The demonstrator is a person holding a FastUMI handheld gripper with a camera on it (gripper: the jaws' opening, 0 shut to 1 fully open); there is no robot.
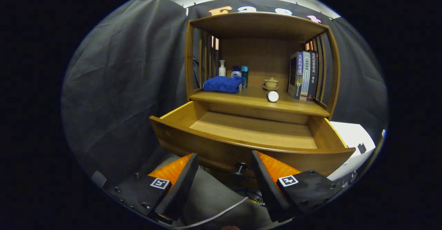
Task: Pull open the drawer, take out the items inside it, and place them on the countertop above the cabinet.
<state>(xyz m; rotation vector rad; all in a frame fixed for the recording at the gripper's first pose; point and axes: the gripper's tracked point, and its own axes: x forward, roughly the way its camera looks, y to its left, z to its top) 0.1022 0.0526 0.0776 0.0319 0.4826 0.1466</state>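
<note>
— Dark cloth hangs round the booth, and beyond my fingers stands the wooden cabinet (259, 67). What do you make of the drawer (252, 133)?

— It's pulled well out, just ahead of the fingers, with its knob (240, 166) sitting between them. As far as I can see, the floor of it is bare wood.

— That's my reading too, though the front wall hides the nearest strip of the inside, so I can't swear nothing lies there.

— And the gripper (224, 174)?

— Fingers spread wide, holding nothing. I judge I'm backed off to check the drawer.

— The tabletop (255, 100) above it?

— Far beyond the fingers: a folded blue towel (223, 84), some bottles (234, 72) behind it, a small lidded cup (271, 83), a white cylinder (272, 96) lying on its side near the front edge, and books (304, 75) upright against the slatted side. Which of these came from the drawer I can't tell.
</note>
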